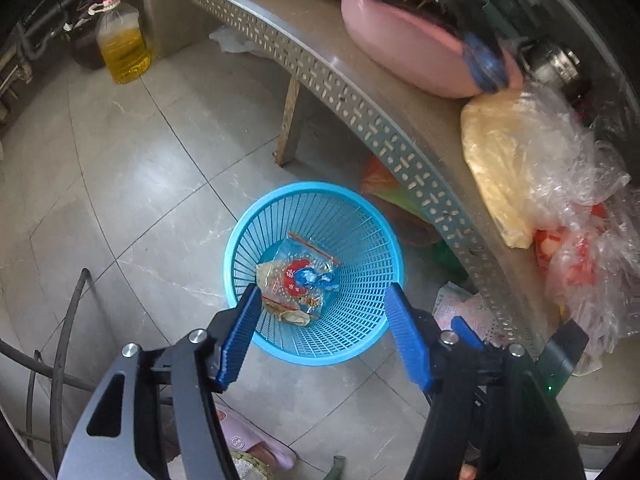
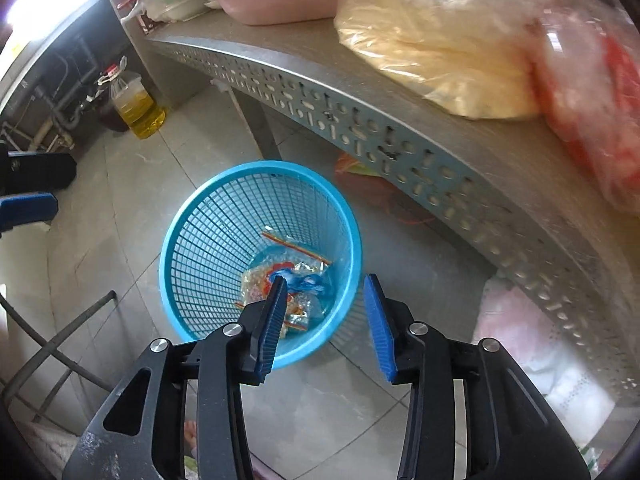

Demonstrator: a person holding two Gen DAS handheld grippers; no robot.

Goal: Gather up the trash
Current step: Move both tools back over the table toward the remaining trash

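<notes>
A blue mesh wastebasket (image 1: 360,236) stands on the tiled floor beside a grey table; it also shows in the right wrist view (image 2: 208,232). Crumpled clear plastic wrappers (image 1: 298,280) with red and blue print lie at its bottom, seen too in the right wrist view (image 2: 296,276). My left gripper (image 1: 322,292) is open and empty above the basket's near rim. My right gripper (image 2: 326,282) is open and empty above the basket. The left gripper's fingers (image 2: 28,206) show at the left edge of the right wrist view.
The grey table (image 1: 360,92) carries a pink basin (image 1: 408,52), a clear bag of yellowish stuff (image 1: 520,160) and a red-and-clear bag (image 2: 592,112). An oil bottle (image 1: 122,46) stands on the floor at the back. Bags lie under the table. A metal stool frame (image 2: 56,344) is at the left.
</notes>
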